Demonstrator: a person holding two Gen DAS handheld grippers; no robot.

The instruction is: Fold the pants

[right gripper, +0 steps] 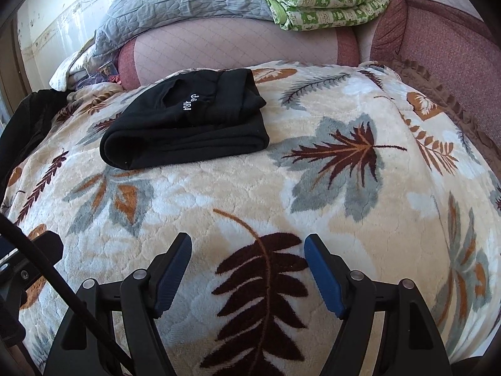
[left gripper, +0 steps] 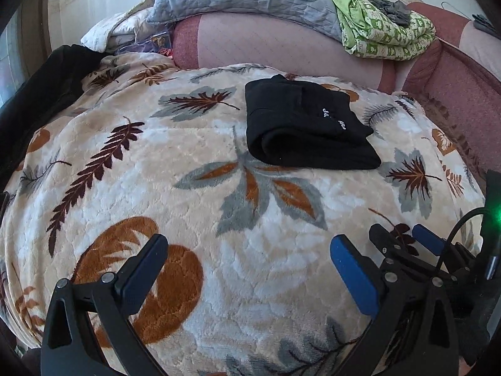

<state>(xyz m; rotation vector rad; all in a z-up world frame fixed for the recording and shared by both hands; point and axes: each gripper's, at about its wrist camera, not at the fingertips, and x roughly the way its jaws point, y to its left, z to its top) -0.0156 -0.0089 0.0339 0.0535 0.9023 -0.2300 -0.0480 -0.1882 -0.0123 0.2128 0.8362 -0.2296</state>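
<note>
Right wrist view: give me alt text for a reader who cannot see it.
A pair of black pants, folded into a compact bundle with small white lettering on top, lies on a leaf-patterned blanket. The right gripper is in the foreground, jaws open and empty, apart from the pants. Behind are a grey quilt and a green patterned cover.

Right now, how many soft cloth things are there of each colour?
Black folded pants: 1
Black garment at the left edge: 1
Grey quilted blanket: 1
Green patterned quilt: 1
Cream fleece blanket with leaf print: 1
Total: 5
</note>
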